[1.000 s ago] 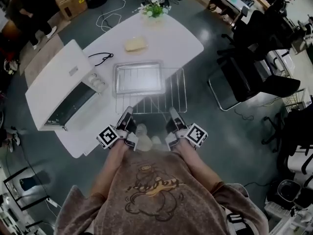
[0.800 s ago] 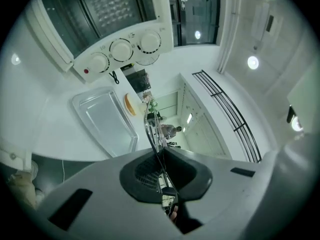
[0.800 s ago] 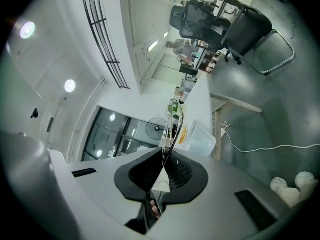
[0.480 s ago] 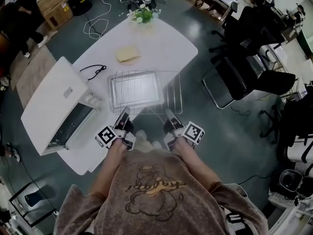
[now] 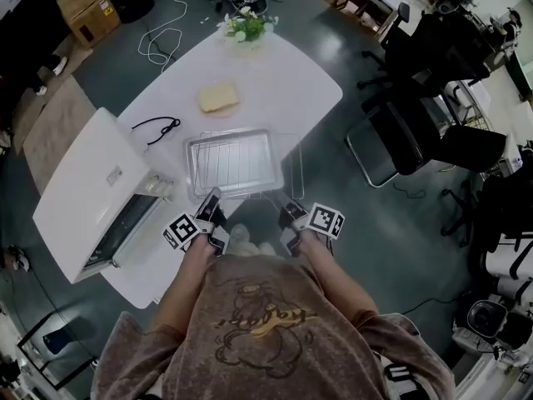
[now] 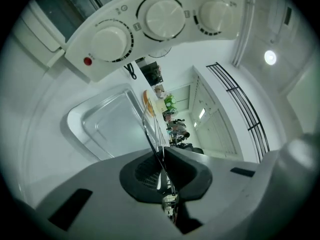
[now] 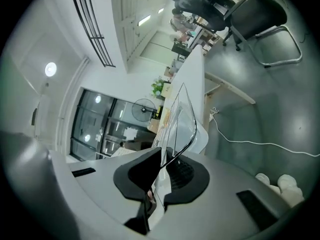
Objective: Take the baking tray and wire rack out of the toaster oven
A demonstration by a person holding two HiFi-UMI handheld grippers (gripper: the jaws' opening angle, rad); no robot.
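The silver baking tray [image 5: 233,163] lies on the white table [image 5: 283,82], in front of the white toaster oven [image 5: 92,198]. The wire rack [image 5: 287,177] lies across the tray, jutting past its right side. Both grippers hold the rack's near edge. My left gripper [image 5: 212,200] is shut on a wire of the rack [image 6: 150,129], with the tray [image 6: 107,124] and the oven's knobs [image 6: 160,19] just beyond. My right gripper [image 5: 289,207] has the rack's corner wire [image 7: 182,119] between its pads, and its jaws are opening slightly.
A slice of bread [image 5: 218,98], a black cable [image 5: 158,127] and a small plant [image 5: 247,25] are on the table's far part. Black office chairs [image 5: 433,132] stand to the right. The table's near edge is right at the grippers.
Both grippers have come down and a little toward me with the wire rack. The rack now sits low over the tray.
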